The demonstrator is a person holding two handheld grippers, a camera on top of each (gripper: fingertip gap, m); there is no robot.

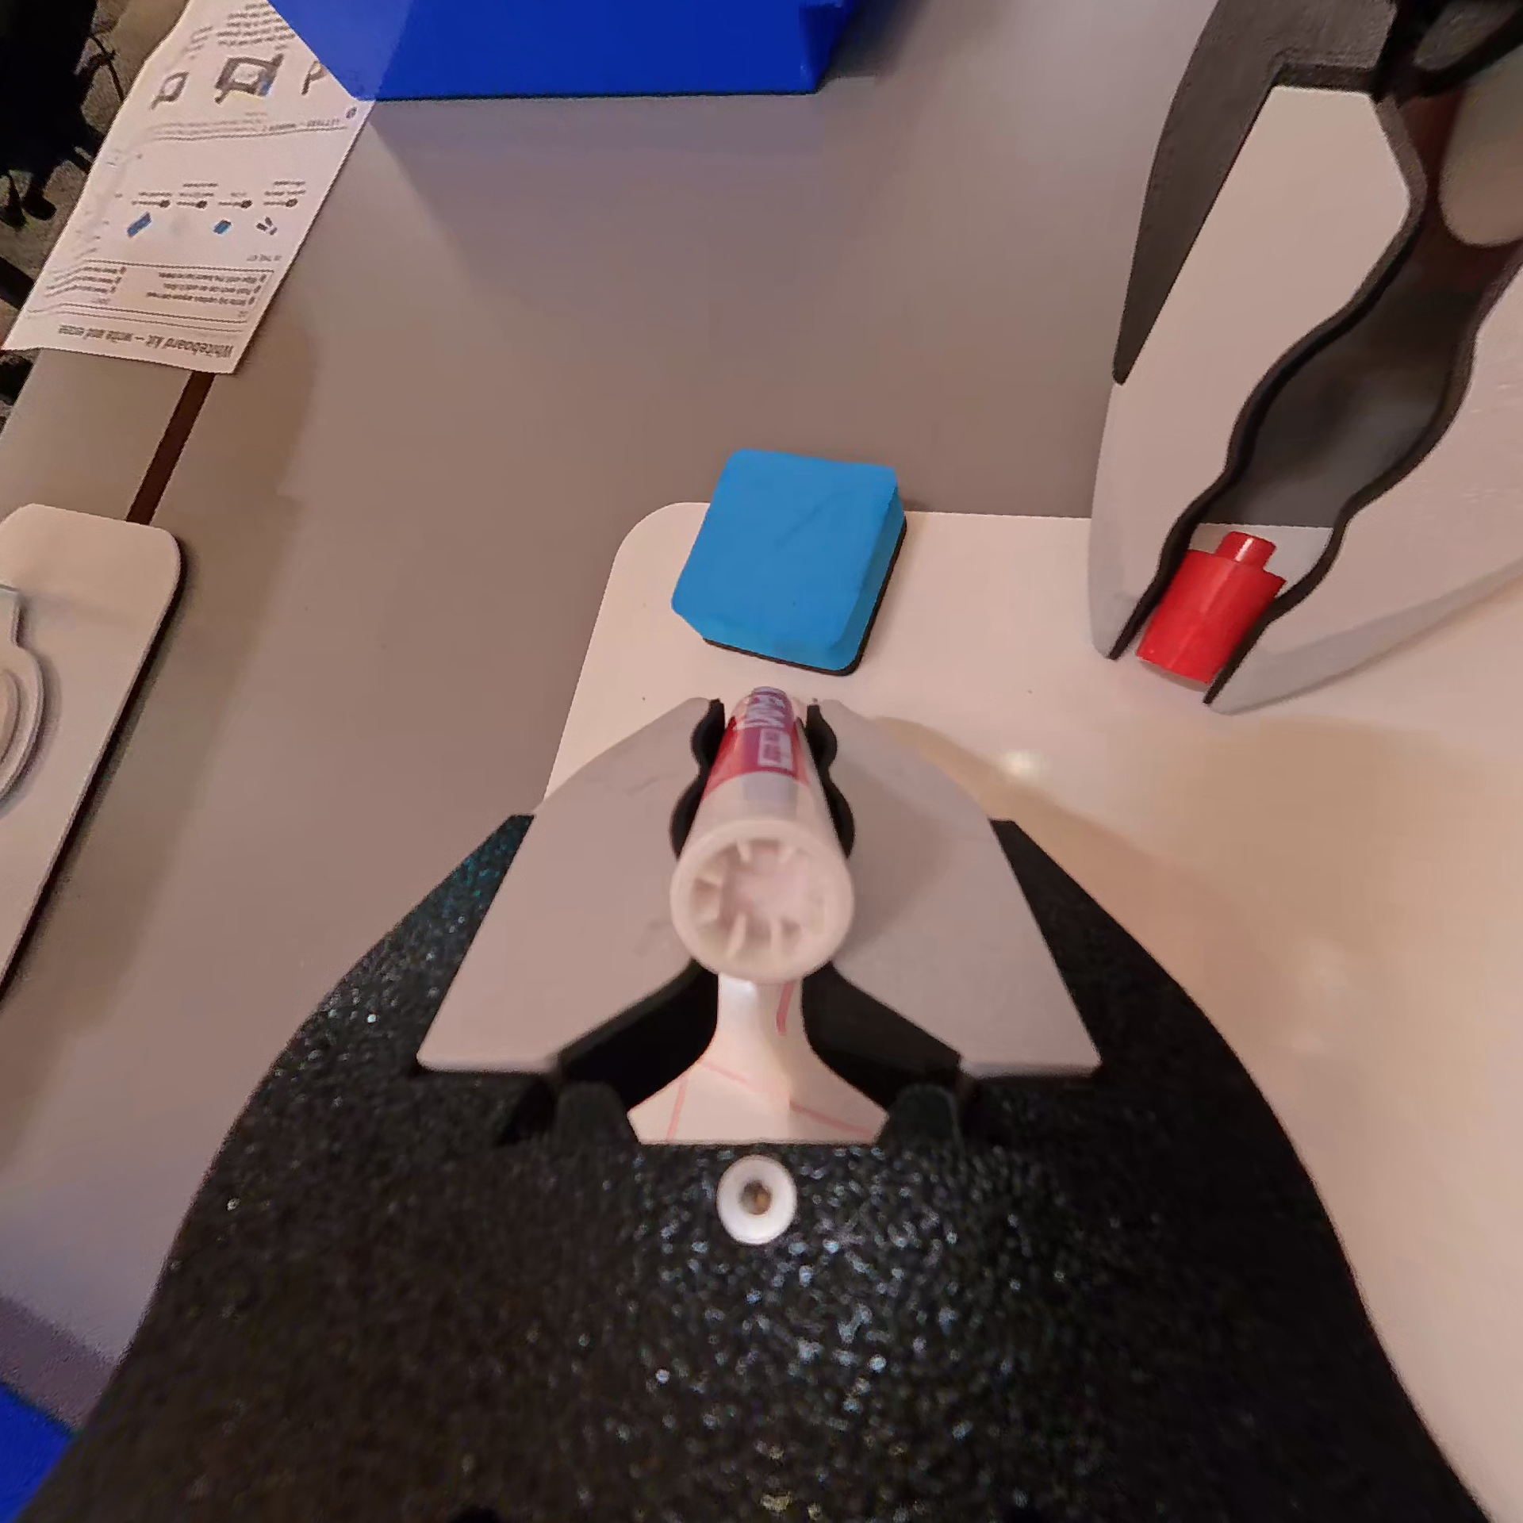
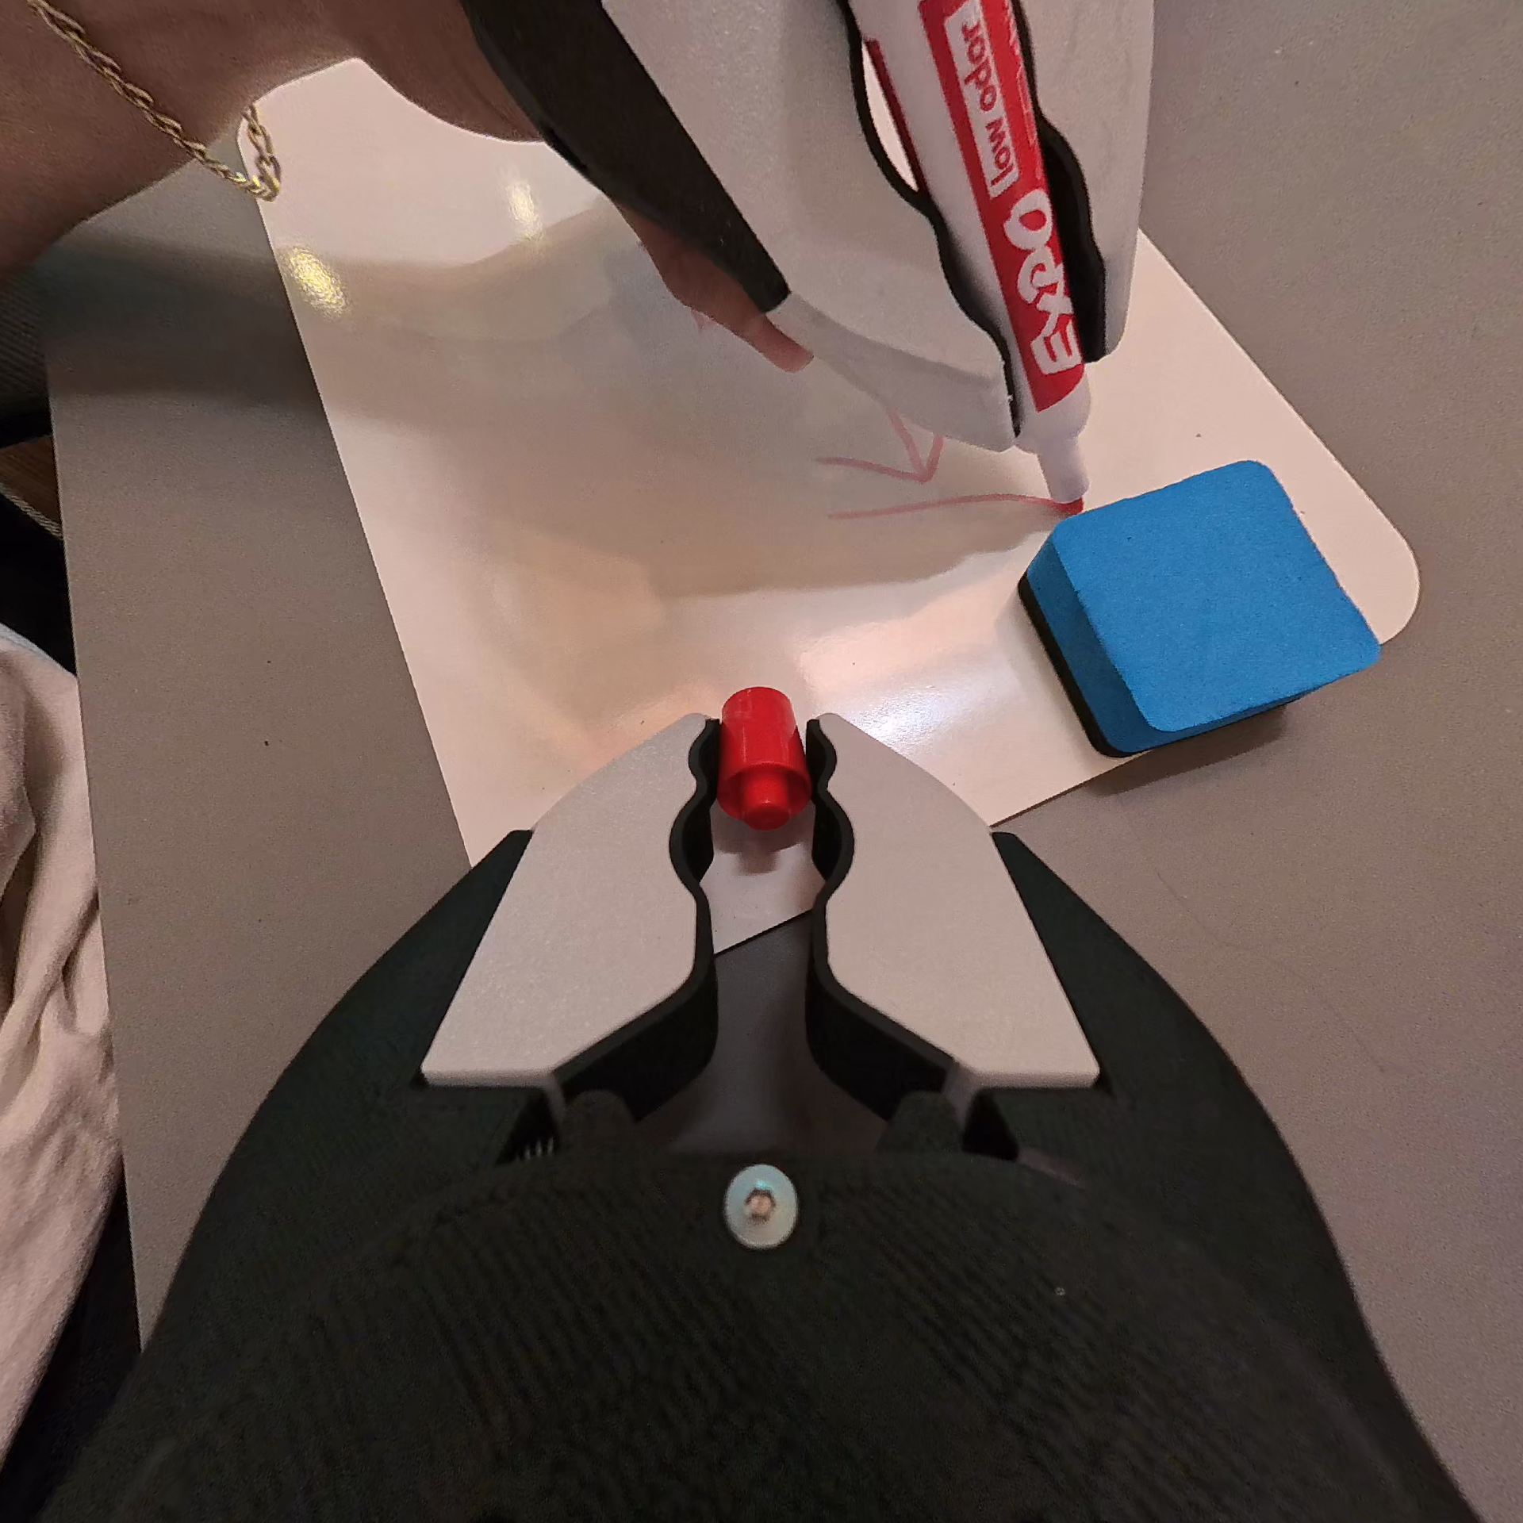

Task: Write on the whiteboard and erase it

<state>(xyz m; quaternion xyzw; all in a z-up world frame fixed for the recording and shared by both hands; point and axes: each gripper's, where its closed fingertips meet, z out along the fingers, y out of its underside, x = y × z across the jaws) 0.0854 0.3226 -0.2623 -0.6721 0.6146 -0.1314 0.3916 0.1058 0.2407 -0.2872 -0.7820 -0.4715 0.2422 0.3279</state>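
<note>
My left gripper (image 1: 762,709) is shut on a red-and-white marker (image 1: 762,791), uncapped. In the right wrist view the marker (image 2: 1014,247) stands steeply with its tip touching the white whiteboard (image 2: 511,494), at the end of thin red lines (image 2: 906,486). My right gripper (image 2: 760,725) is shut on the red marker cap (image 2: 758,770) and hovers over the board's near edge; the cap also shows in the left wrist view (image 1: 1207,606). A blue eraser (image 2: 1195,606) with a black base lies on the board's corner, right beside the marker tip; it also shows in the left wrist view (image 1: 791,560).
The board lies on a grey table (image 2: 247,659). A printed instruction sheet (image 1: 181,189) lies at the far left, a blue box (image 1: 577,45) stands at the back, and a second white board (image 1: 74,659) lies at the left edge. A person's wrist with a chain bracelet (image 2: 206,156) is behind the board. The grippers' ends are close to 9 cm from one another. It is some 5 cm from my left tips to the blue eraser (image 2: 1195,606). It turns up in the left wrist view (image 1: 797,537) as well.
</note>
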